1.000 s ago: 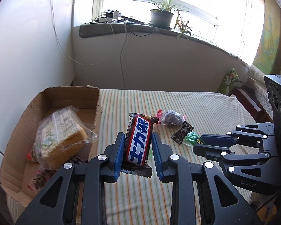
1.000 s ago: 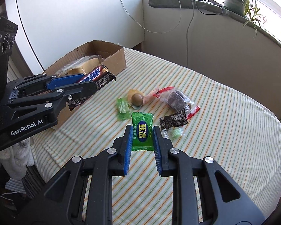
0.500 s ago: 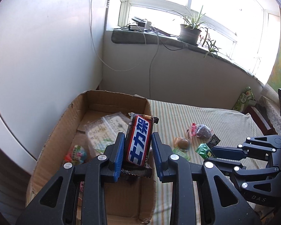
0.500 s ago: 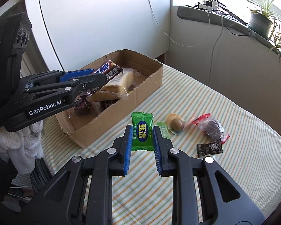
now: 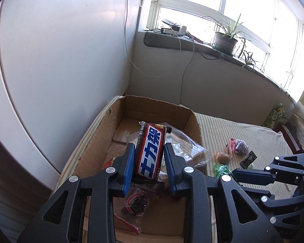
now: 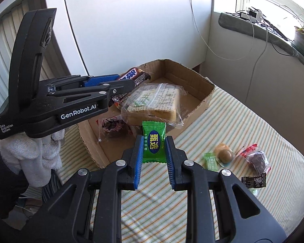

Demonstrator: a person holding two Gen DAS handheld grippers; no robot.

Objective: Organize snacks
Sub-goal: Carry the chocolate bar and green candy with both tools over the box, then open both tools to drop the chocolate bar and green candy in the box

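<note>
the chocolate bar (image 5: 150, 154) is clamped across its width in the left hand-held gripper (image 5: 149, 169), its long axis pointing forward along the fingers, directly above the cardboard box (image 5: 95, 141); this hand is judged nearer the drop. the green candy (image 6: 154, 144) is pinched in the right hand-held gripper (image 6: 154, 159), short of the box's near wall, so forward travel is needed. other snacks are left on the striped desk (image 6: 243, 125).

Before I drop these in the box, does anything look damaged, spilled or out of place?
Nothing spilled or torn. The box rim is ragged but sound. The big clear-wrapped cake lies tilted on other packets, its wrapper overhanging the box's near wall. Five small snacks, including a brown candy, remain loose on the cloth.
</note>
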